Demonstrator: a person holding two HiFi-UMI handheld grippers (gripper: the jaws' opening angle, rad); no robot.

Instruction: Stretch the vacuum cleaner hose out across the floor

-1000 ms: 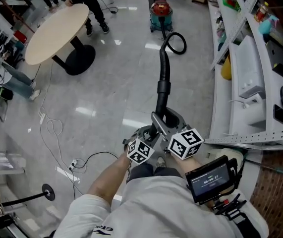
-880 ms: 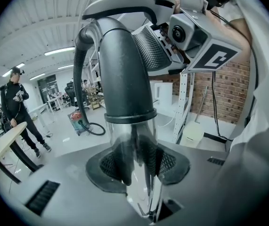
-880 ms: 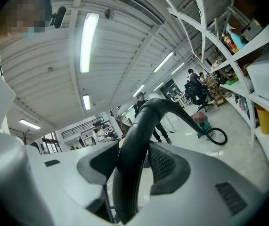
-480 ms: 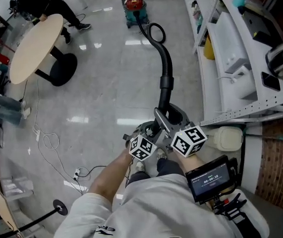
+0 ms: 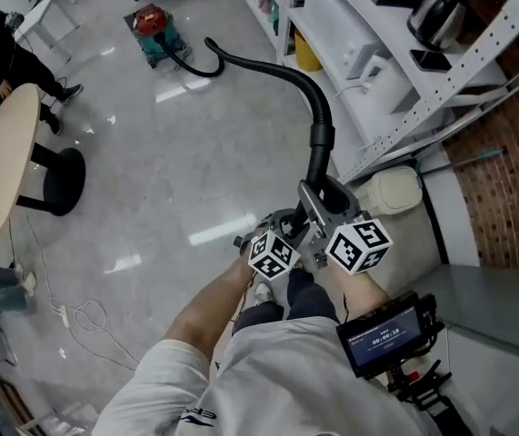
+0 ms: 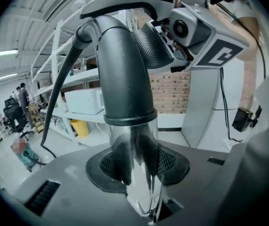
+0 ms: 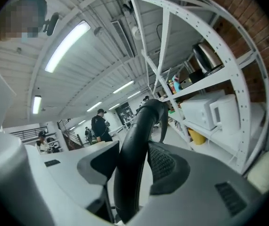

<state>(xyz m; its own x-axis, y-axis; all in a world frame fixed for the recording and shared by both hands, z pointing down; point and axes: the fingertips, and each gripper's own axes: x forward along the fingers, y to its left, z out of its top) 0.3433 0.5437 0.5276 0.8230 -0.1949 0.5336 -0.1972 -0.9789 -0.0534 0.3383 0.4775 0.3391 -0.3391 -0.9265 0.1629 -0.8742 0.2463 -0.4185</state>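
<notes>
A red and teal vacuum cleaner (image 5: 154, 27) stands far off on the grey floor. Its black hose (image 5: 268, 66) runs from it in a long low curve and rises to a rigid handle (image 5: 318, 143) in front of me. Both grippers hold that end. My left gripper (image 5: 282, 242) (image 6: 134, 166) is shut on the shiny tube below the dark grey handle bend (image 6: 125, 69). My right gripper (image 5: 330, 227) (image 7: 132, 166) is shut on the black curved handle (image 7: 139, 135), just above the left one. The hose hangs clear of the floor near me.
White metal shelving (image 5: 395, 71) with appliances lines the right side, and a cream container (image 5: 391, 189) sits at its foot. A round beige table (image 5: 4, 153) stands at the left with a person (image 5: 4, 53) beside it. A white cable (image 5: 77, 316) lies coiled on the floor.
Both grippers have carried the handle away from the vacuum cleaner. The small loop in the hose near the vacuum has opened into one long curve. The view has swung toward the shelving.
</notes>
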